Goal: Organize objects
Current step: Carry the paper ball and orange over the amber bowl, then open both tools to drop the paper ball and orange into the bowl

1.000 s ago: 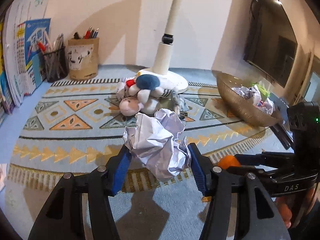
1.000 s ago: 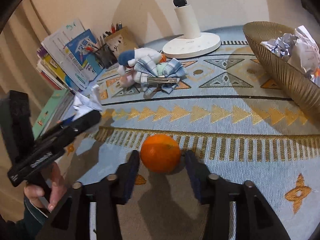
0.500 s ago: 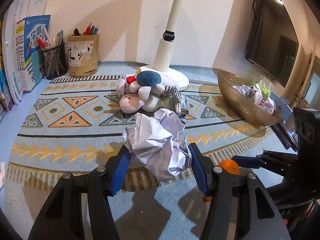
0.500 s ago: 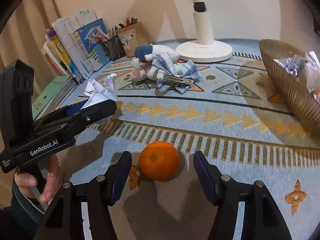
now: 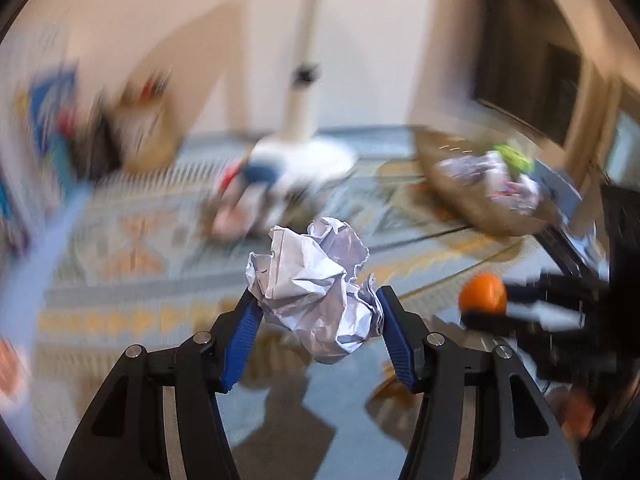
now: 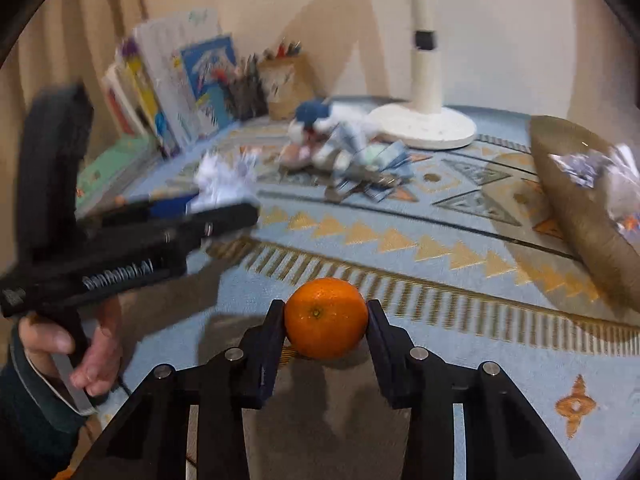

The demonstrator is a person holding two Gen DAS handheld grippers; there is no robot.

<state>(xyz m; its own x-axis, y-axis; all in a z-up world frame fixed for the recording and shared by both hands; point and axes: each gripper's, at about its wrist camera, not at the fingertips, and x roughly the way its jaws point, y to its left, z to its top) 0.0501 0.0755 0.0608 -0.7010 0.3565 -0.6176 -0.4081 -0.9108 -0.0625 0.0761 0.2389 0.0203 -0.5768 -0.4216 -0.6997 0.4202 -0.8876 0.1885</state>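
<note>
A patterned blue and yellow rug (image 6: pixel 440 248) is covering the floor, running back to a cream wall. Nearest in the right wrist view, the right gripper (image 6: pixel 326 320) is closing its jaws on an orange (image 6: pixel 326 318); both pads are already touching its sides, and the fruit is sitting low over the rug, hard to tell whether resting or just lifted. Squeezing should be staying gentle and centred so the round fruit is not popping forward out of the pads. The left gripper (image 5: pixel 316 316) is holding a crumpled paper ball (image 5: pixel 314 280) pinched between its blue pads, jaws partly closed, clear of the rug; a person's hand (image 6: pixel 92 344) is gripping its handle. The left wrist view is blurring heavily, so detail there is poor. Farther off to the right, a woven basket (image 6: pixel 592 232) is already containing paper scraps, probably the target for the paper; carrying both loads level and not letting the grippers collide looks key. Beyond, a plush toy (image 6: pixel 320 128), a white stand base (image 6: pixel 424 128), a pencil holder (image 6: pixel 284 80) and books (image 6: pixel 180 80) are lining the wall.
</note>
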